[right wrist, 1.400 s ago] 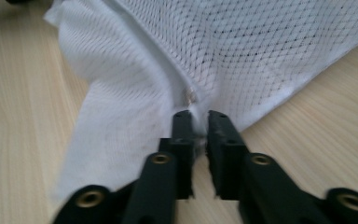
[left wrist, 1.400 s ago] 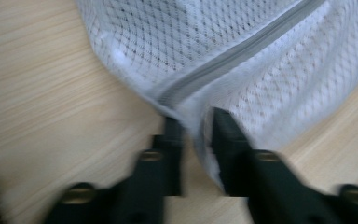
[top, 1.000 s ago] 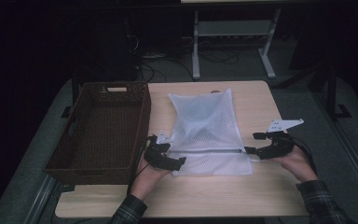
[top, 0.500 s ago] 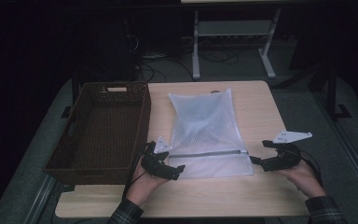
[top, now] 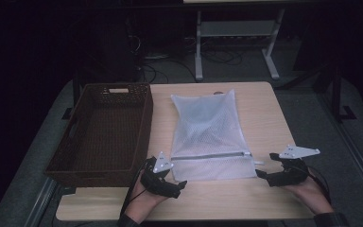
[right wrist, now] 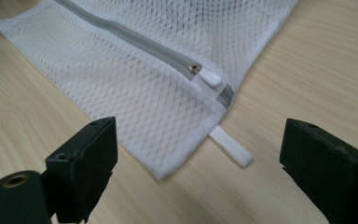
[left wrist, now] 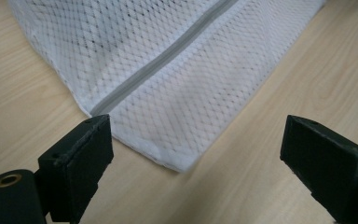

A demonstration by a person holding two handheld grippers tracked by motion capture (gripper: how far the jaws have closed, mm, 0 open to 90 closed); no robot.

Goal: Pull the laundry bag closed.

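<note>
A flat white mesh laundry bag (top: 211, 135) with a fine honeycomb weave is lying on the pale wood-grain tabletop (top: 264, 118), just right of the dark brown woven wicker basket (top: 105, 131), a deep rectangular one with handle slots. A grey zipper (top: 211, 155) is running straight across the bag near its close edge, and in the right gripper view its small white plastic zipper pull (right wrist: 210, 79) is sitting at the end of the track, with a flat white fabric tab (right wrist: 231, 145) sticking out from the hem onto the wood. The left gripper (top: 177, 185), blocky matte black, is hovering just off the bag's near-left corner; its jaws are standing wide apart with nothing between them but that soft corner of mesh lying on the table, untouched. The right gripper (top: 263, 175) is sitting off the near-right corner, clear of the cloth; its jaws have just been opening and are gaping wide too, gripping nothing. Each one is carrying a grey three-cornered plate on top. The bag's far end is looking a bit rumpled, the near end lying smooth.
</note>
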